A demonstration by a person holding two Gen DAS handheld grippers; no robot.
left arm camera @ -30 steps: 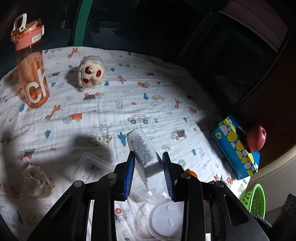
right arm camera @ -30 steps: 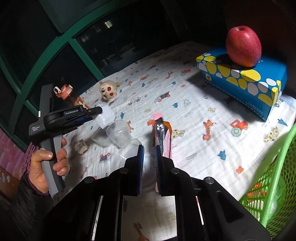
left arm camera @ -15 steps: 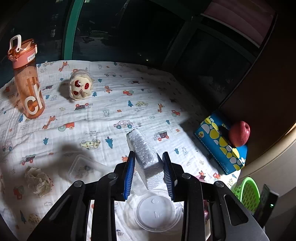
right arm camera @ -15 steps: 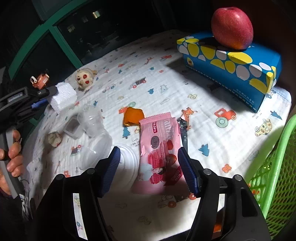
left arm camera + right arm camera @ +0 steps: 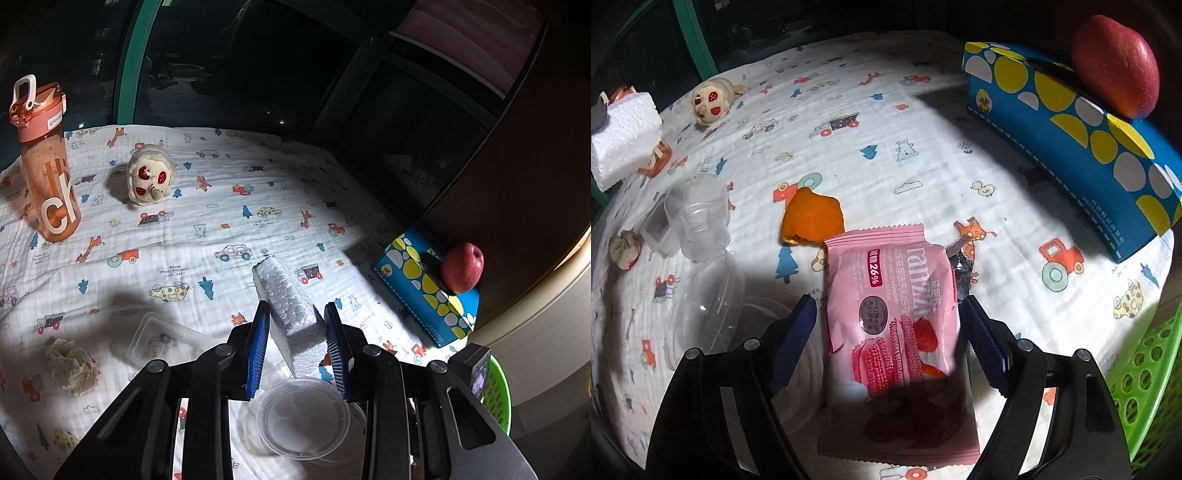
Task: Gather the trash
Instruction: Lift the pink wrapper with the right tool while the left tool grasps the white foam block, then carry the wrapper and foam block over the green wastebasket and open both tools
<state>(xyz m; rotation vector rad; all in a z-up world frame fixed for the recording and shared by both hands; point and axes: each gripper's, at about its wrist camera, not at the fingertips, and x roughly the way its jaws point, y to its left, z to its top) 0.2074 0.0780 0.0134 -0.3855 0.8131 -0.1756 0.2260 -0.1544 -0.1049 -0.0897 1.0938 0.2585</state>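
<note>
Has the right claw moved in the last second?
Yes. It opened and dropped toward the pink snack wrapper, which now lies between its wide-spread fingers; the blue tissue box has slid toward the upper right of the right wrist view.

The right gripper (image 5: 888, 339) was shut tight a second ago, up above the pink snack packet (image 5: 892, 314). Now its jaws are wide apart and it has come down low, one jaw on each side of the packet. The left gripper (image 5: 297, 354) has carried the white foam block (image 5: 290, 308) a little higher above the round plastic lid (image 5: 303, 417).
</note>
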